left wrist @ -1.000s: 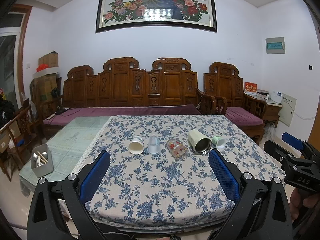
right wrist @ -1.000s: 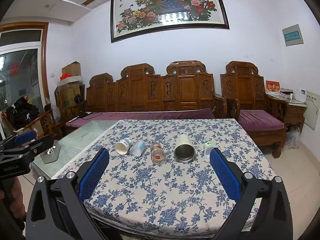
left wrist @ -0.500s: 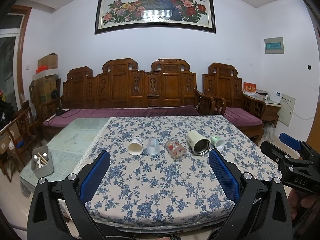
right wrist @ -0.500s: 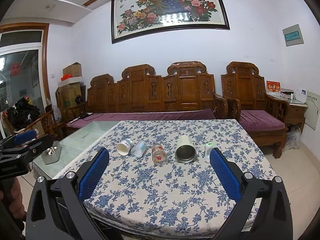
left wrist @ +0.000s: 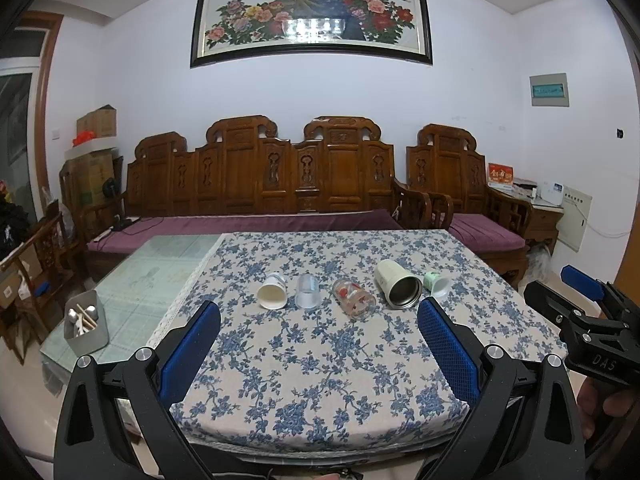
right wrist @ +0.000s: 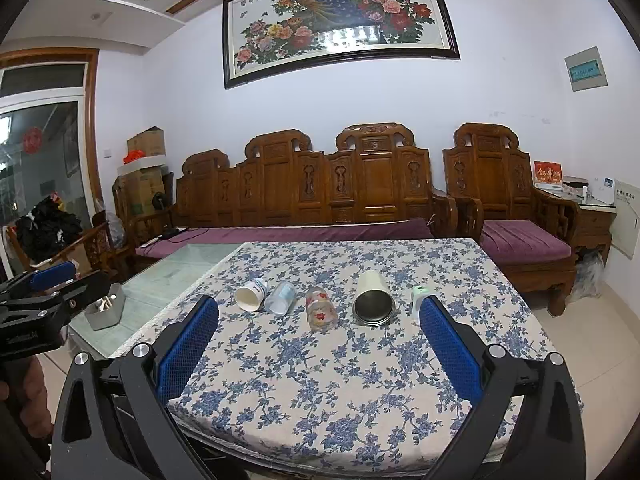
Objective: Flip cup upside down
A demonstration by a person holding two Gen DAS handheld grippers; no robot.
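Several cups lie on their sides in a row on the floral tablecloth (left wrist: 320, 368): a white paper cup (left wrist: 273, 291), a clear plastic cup (left wrist: 307, 291), a glass with red print (left wrist: 353, 297), a cream steel-lined tumbler (left wrist: 398, 284) and a small green-white cup (left wrist: 436, 282). The right wrist view shows the same row: paper cup (right wrist: 250, 294), clear cup (right wrist: 281, 298), glass (right wrist: 321, 309), tumbler (right wrist: 373, 299), small cup (right wrist: 419, 295). My left gripper (left wrist: 319, 350) and right gripper (right wrist: 319, 347) are open and empty, held near the table's front edge, well short of the cups.
A grey holder with utensils (left wrist: 86, 328) stands on the bare glass tabletop (left wrist: 160, 268) at the left. Carved wooden sofas (left wrist: 280, 184) stand behind the table. The right gripper shows at the right edge of the left wrist view (left wrist: 592, 332).
Both grippers have drifted slightly toward the table; the cups look a little larger. Nothing on the table has moved.
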